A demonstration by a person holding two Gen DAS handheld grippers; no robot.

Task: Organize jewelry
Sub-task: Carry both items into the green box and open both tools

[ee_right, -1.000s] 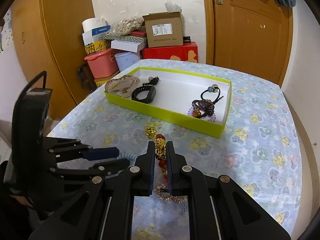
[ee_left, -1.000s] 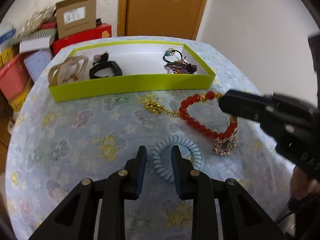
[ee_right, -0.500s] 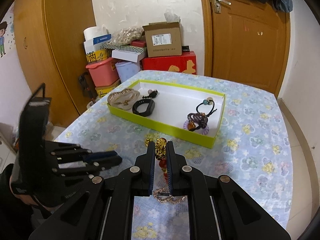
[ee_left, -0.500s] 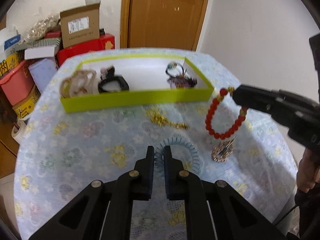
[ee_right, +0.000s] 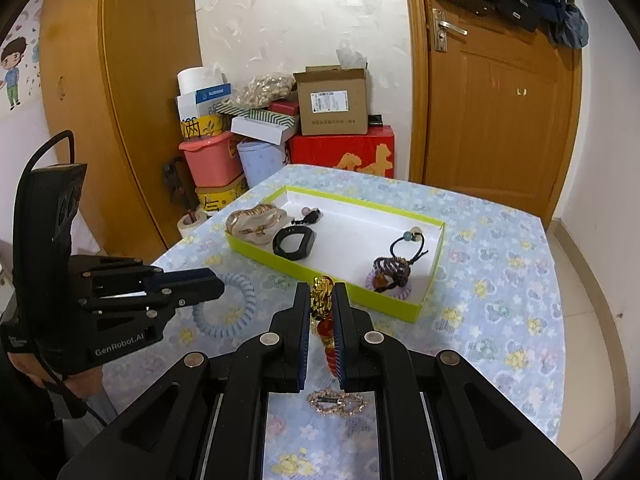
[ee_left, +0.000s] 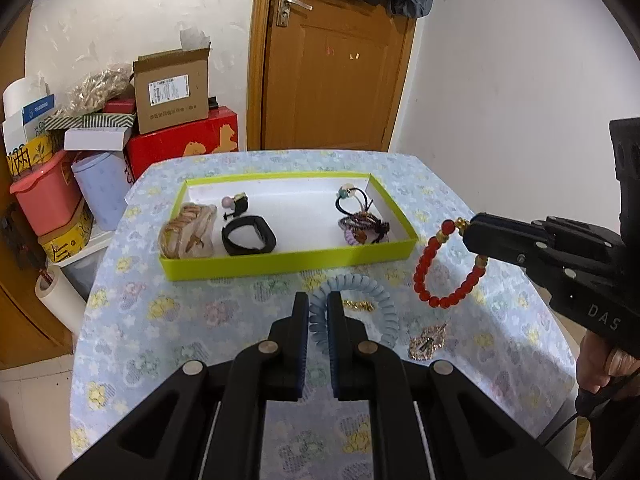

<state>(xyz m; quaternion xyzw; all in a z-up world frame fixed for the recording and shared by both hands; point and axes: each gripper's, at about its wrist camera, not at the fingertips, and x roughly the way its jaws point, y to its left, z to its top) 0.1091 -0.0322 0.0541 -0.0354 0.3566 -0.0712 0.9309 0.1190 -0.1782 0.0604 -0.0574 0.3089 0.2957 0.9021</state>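
Since 1 second ago both tools have risen off the cloth: the blue coil hair tie [ee_left: 352, 312], then lying flat, now hangs clamped in the left gripper [ee_left: 318, 308], and the red bead bracelet [ee_left: 448, 268] dangles clear of the table [ee_left: 180, 320] from the right gripper [ee_right: 321, 300].

Nearest the left camera, the 2 jaws stand almost closed on the coil's near edge, the loop fanning out toward 2 o'clock. Behind the coil a small gold chain [ee_left: 358, 305] lies on the floral cloth, partly hidden by the loop. At 4 o'clock of the coil a rhinestone hair clip [ee_left: 427, 342] rests flat; in the right wrist view it sits between the gripper's arms, under the beads.

The right gripper's jaws are pinched nearly together on the bracelet's gold charm [ee_right: 322, 296], red beads trailing below. The bracelet hangs just beside the 3 o'clock end of the green tray [ee_left: 280, 262], outside its wall.

Farther off, the tray holds a beige bangle bundle [ee_left: 186, 232] at its 9 o'clock end, a black band [ee_left: 249, 236] next to it, a small beaded earring [ee_left: 234, 205] behind, and a heap of dark hair ties [ee_left: 362, 220] at the 3 o'clock end.

Beyond the table at 11 o'clock stand a red box [ee_left: 184, 144], a cardboard carton [ee_left: 172, 90] and a pink bin [ee_left: 44, 196]; a wooden door [ee_left: 332, 68] is at 12 o'clock.
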